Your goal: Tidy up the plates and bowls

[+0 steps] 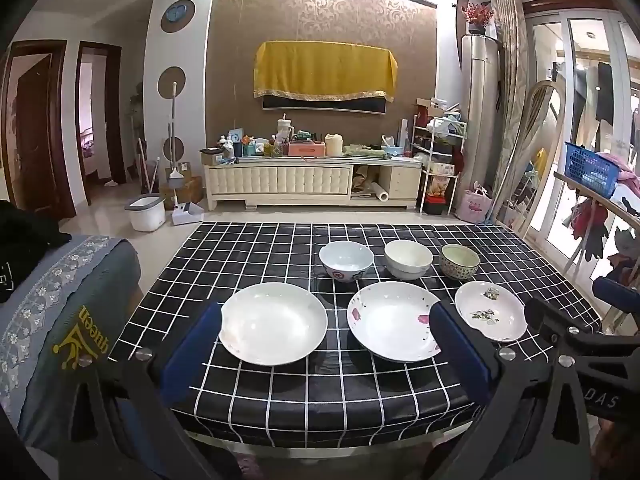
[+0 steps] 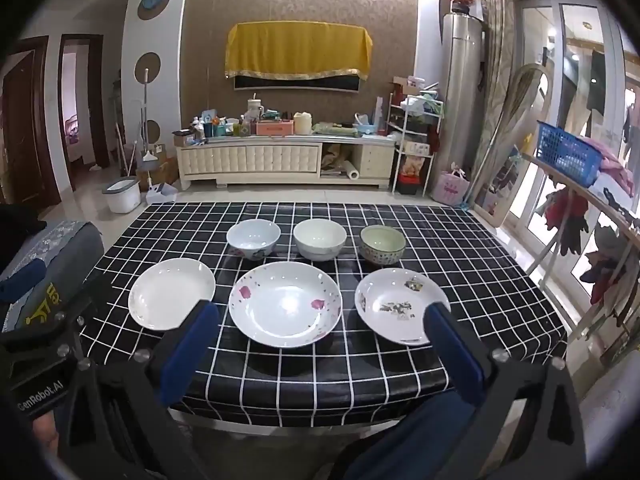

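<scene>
The left gripper [image 1: 326,344] and the right gripper [image 2: 320,340] both stand wide open, hold nothing and tilt down over the table [image 2: 360,384]. Three plates [image 2: 285,304] lie at 12 o'clock, three bowls [image 2: 319,239] behind them.

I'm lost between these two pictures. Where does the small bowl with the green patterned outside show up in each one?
Left wrist view: the small round bowl with the green patterned outside sits far right in the back row, right of centre.
Right wrist view: the same bowl sits just right of centre, behind the white plate with dark floral marks.
Shared landmark: the yellow cloth on the back wall.
</scene>
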Action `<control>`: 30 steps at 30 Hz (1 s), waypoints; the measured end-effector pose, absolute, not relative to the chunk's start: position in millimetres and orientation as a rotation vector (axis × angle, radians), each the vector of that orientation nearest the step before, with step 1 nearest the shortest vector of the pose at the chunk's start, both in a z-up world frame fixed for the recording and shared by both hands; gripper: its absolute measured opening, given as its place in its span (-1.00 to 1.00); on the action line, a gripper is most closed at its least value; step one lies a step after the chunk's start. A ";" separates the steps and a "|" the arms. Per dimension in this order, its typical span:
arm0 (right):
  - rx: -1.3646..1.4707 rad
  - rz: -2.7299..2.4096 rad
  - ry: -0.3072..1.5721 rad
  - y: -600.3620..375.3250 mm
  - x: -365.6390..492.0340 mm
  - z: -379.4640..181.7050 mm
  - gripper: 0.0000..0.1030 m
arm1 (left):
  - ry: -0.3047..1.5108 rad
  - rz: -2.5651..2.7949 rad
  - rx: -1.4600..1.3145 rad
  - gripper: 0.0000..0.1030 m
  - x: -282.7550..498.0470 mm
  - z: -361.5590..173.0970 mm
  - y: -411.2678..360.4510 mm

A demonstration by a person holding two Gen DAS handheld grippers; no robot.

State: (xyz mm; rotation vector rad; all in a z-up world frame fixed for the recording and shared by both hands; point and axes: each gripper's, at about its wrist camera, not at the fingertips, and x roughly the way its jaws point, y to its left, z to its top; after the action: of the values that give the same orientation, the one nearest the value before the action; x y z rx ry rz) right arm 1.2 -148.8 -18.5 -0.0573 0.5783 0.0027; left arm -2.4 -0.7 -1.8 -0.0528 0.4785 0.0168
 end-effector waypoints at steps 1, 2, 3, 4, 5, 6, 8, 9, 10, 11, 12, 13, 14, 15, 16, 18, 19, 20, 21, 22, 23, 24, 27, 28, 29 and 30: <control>-0.056 0.002 0.577 -149.4 0.6 -17.7 1.00 | 0.477 0.015 -0.052 1.00 -3.0 -1.5 -0.7; -0.056 0.001 0.579 -149.6 0.2 -16.7 1.00 | 0.477 0.013 -0.051 1.00 -2.9 -1.2 -1.0; -0.055 0.001 0.580 -150.7 1.8 -19.1 1.00 | 0.477 0.013 -0.050 1.00 -3.1 -1.1 -1.3; -0.053 0.001 0.581 -150.7 1.7 -18.8 1.00 | 0.476 0.013 -0.050 1.00 -3.0 -0.7 -1.5; -0.051 0.002 0.583 -151.1 1.6 -18.4 1.00 | 0.476 0.012 -0.050 1.00 -3.3 -0.5 -1.6; -0.051 0.001 0.582 -151.2 1.8 -20.1 1.00 | 0.476 0.011 -0.050 1.00 -2.5 -1.1 -2.5; -0.051 -0.001 0.582 -151.6 1.6 -20.3 1.00 | 0.476 0.010 -0.048 1.00 -2.6 -1.0 -3.0; -0.051 -0.002 0.582 -151.7 1.4 -20.3 1.00 | 0.475 0.010 -0.047 1.00 -2.4 -0.5 -3.0; -0.051 -0.003 0.581 -152.2 0.8 -20.5 1.00 | 0.474 0.008 -0.046 1.00 -2.4 -0.5 -2.8; -0.051 -0.003 0.583 -152.2 1.0 -20.4 1.00 | 0.473 0.008 -0.044 1.00 -2.5 -0.6 -3.5; -0.051 -0.003 0.584 -152.0 1.0 -20.6 1.00 | 0.471 0.009 -0.044 1.00 -2.6 -0.4 -3.4; -0.052 -0.004 0.584 -152.2 0.7 -20.6 1.00 | 0.469 0.011 -0.042 1.00 -2.7 -0.3 -3.4; -0.052 -0.004 0.582 -152.4 0.8 -20.6 1.00 | 0.467 0.012 -0.040 1.00 -2.9 0.2 -4.0; -0.053 -0.005 0.582 -152.4 0.9 -20.5 1.00 | 0.465 0.012 -0.038 1.00 -2.9 0.4 -4.5; -0.052 -0.005 0.582 -152.5 1.0 -20.4 1.00 | 0.465 0.012 -0.037 1.00 -3.0 0.3 -5.2; -0.053 -0.005 0.582 -152.4 0.6 -20.5 1.00 | 0.465 0.012 -0.038 1.00 -2.9 0.4 -5.7; -0.054 -0.006 0.582 -152.5 0.5 -20.5 1.00 | 0.466 0.011 -0.039 1.00 -2.7 0.3 -5.7; -0.054 -0.005 0.582 -152.6 0.6 -20.4 1.00 | 0.465 0.011 -0.039 1.00 -3.0 0.3 -5.8; -0.053 -0.005 0.583 -152.9 0.3 -20.5 1.00 | 0.466 0.010 -0.040 1.00 -3.2 0.2 -5.8; -0.052 -0.004 0.582 -152.8 0.1 -20.7 1.00 | 0.466 0.009 -0.041 1.00 -3.6 0.2 -6.0; -0.049 -0.002 0.582 -153.4 -0.7 -20.4 1.00 | 0.465 0.008 -0.041 1.00 -4.2 0.3 -6.2; -0.044 0.001 0.583 -153.9 -0.9 -20.4 1.00 | 0.463 0.009 -0.039 1.00 -4.7 0.4 -6.3; -0.044 0.003 0.583 -154.1 -1.5 -20.3 1.00 | 0.458 0.010 -0.035 1.00 -5.6 1.1 -6.5; -0.045 0.002 0.584 -154.2 -1.5 -20.1 1.00 | 0.458 0.011 -0.035 1.00 -5.7 1.1 -6.5; -0.047 0.002 0.583 -154.2 -1.6 -19.8 1.00 | 0.459 0.010 -0.036 1.00 -5.9 1.0 -6.5; -0.050 0.001 0.583 -154.0 -1.8 -19.8 1.00 | 0.458 0.010 -0.036 1.00 -6.1 0.8 -6.6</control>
State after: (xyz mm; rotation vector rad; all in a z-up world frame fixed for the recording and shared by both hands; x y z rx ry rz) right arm -1.8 -154.0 -19.8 -0.0499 0.5825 0.0012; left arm -6.1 -6.6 0.8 -0.0361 0.4582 0.0096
